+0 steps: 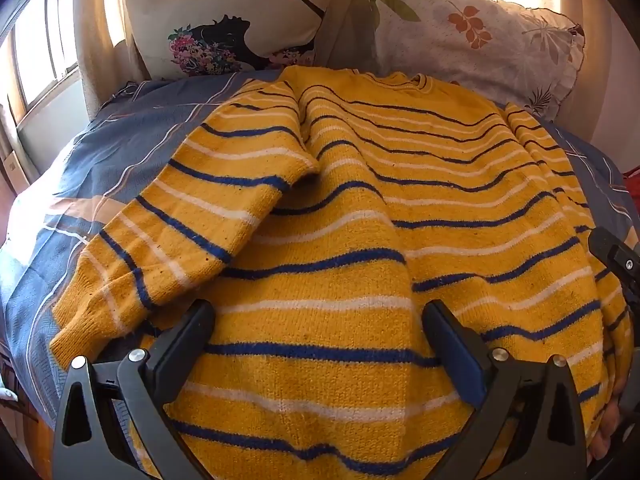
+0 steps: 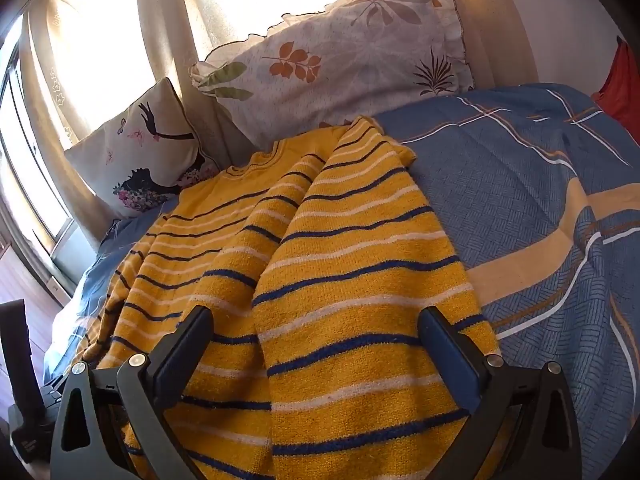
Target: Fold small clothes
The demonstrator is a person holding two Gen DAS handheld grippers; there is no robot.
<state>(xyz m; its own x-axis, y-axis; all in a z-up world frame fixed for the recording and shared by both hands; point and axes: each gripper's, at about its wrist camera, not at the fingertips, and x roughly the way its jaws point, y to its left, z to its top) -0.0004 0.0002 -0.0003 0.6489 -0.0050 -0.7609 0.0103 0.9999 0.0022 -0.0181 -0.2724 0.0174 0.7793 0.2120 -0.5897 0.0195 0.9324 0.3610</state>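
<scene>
On the bed, at its near edge, the left gripper (image 1: 318, 320) hovers with its jaws spread wide over the hem of the yellow striped sweater (image 1: 360, 220), pinching nothing. The right gripper (image 2: 314, 326) is likewise spread apart above the sweater's right side (image 2: 340, 280), where a sleeve is folded over the body. The sweater lies flat on the blue plaid bedspread (image 2: 540, 208), its collar toward the far edge, its left sleeve (image 1: 160, 248) folded inward and slanting toward the near left. Beyond the collar, at the head of the bed, a leaf-print pillow (image 1: 472, 44) leans beside a cushion with a black figure (image 1: 224, 20).
</scene>
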